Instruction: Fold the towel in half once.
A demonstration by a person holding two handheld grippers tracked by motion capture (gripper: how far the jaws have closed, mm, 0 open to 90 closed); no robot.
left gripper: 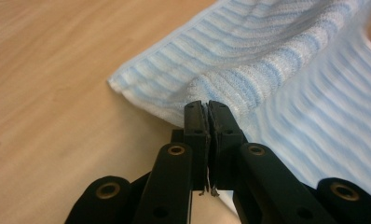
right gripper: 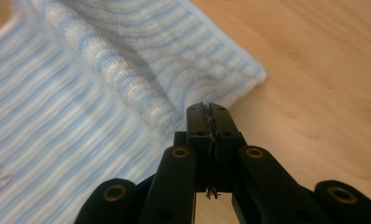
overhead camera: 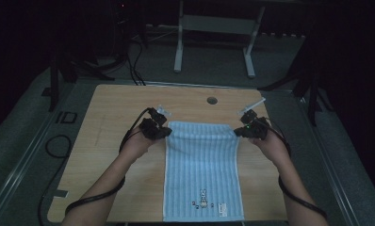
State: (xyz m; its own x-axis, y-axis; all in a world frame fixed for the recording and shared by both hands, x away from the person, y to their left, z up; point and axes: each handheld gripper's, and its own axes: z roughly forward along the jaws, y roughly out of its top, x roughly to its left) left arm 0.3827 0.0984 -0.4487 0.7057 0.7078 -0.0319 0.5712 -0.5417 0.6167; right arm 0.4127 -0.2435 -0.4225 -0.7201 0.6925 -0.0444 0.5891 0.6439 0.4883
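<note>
A blue-and-white striped towel [overhead camera: 202, 169] lies lengthwise on the wooden table [overhead camera: 110, 117], its near hem with the small rabbit motif [overhead camera: 203, 197] flat at the table's front edge and its far end gathered between two hand-held tools. The left tool [overhead camera: 163, 132] pinches the far left corner and the right tool [overhead camera: 239, 132] pinches the far right corner. In the left gripper view the black jaws of the left tool [left gripper: 206, 106] are pressed together on a fold of the terry cloth, a thin sliver of fabric showing in the seam between them; the right gripper view shows the right tool [right gripper: 207, 108] clamped the same way on the opposite corner. In both gripper views the cloth rises in a ridge ahead of the jaws and casts a shadow on the layer beneath, which suggests that the far edge is raised off the table while the rest of the towel rests flat. Judged from this arrangement, the work in hand is a fold of the towel: the grasp of both far corners is done and the lift is begun; bringing the far edge toward the near hem, laying it down square and releasing the corners appear to remain.
</note>
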